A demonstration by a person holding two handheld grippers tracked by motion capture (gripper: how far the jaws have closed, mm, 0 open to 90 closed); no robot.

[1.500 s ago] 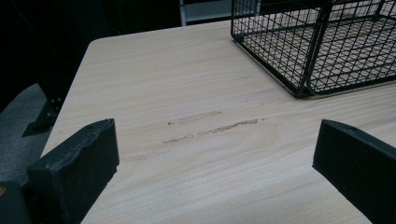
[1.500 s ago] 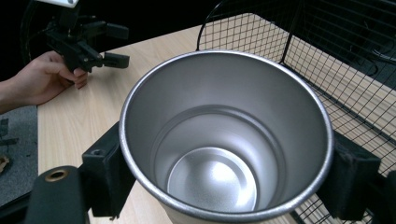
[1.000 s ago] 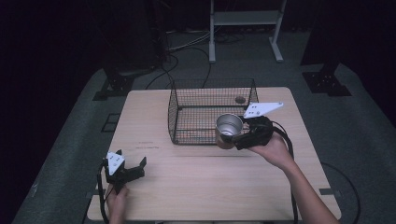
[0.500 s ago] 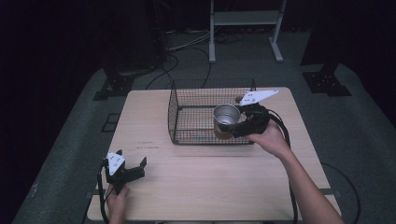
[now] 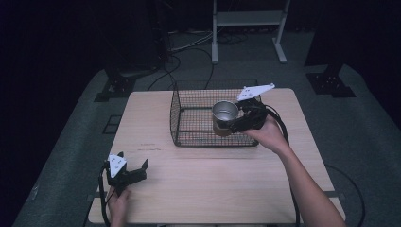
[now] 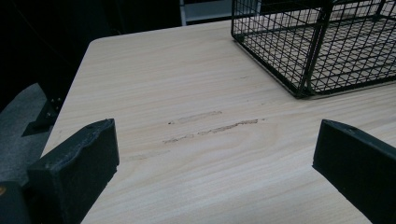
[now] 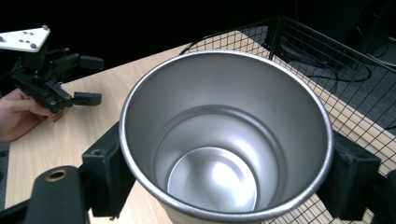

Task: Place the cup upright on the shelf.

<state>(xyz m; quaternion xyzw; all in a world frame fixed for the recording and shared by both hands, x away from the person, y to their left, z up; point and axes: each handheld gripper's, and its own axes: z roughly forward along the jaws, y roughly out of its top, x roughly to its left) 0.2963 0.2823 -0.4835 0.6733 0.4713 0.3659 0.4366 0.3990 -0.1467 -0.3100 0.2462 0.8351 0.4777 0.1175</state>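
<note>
While I hold the steel cup upright over the wire basket, my right gripper is clamped across its body just below the rim, one pad on each side. It looks light, rigid and empty, but the polished wall is probably slippery, so a grip high on the widest part suits it. My left gripper rests wide apart on the table. No brand or writing is readable.

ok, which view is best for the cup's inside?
The right gripper view: it looks straight down into the cup, empty, steel walls and bottom clear, jaws on both sides. The high view shows the cup small, held by the right gripper over the basket.
</note>
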